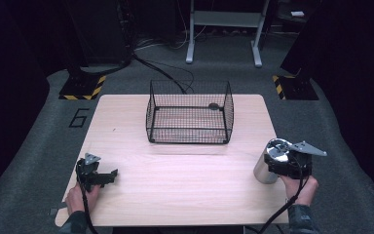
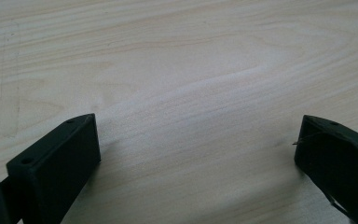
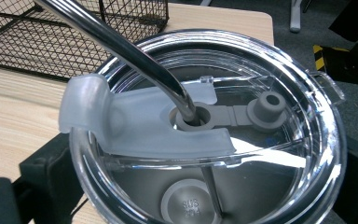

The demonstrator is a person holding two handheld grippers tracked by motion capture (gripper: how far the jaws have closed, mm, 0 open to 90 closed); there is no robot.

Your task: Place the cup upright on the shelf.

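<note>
A steel tumbler (image 1: pixel 263 171) with a clear lid (image 3: pixel 279 154) and a metal straw (image 3: pixel 121 46) stands at the table's right edge. My right gripper (image 1: pixel 276 163) is shut on it, one black jaw on each side just under the lid. A black wire basket (image 1: pixel 190 130) sits at the middle back of the table, and its mesh (image 3: pixel 37 42) lies beyond the tumbler in the right gripper view. My left gripper (image 1: pixel 109 177) rests low over the front left of the table, open (image 2: pixel 198 140), with bare wood between its jaws.
The light wooden table (image 1: pixel 185 180) has open surface between the two grippers and in front of the basket. Grey carpet surrounds it. A white desk frame (image 1: pixel 224 29) and black stands with yellow-striped bases (image 1: pixel 83 87) are on the floor behind.
</note>
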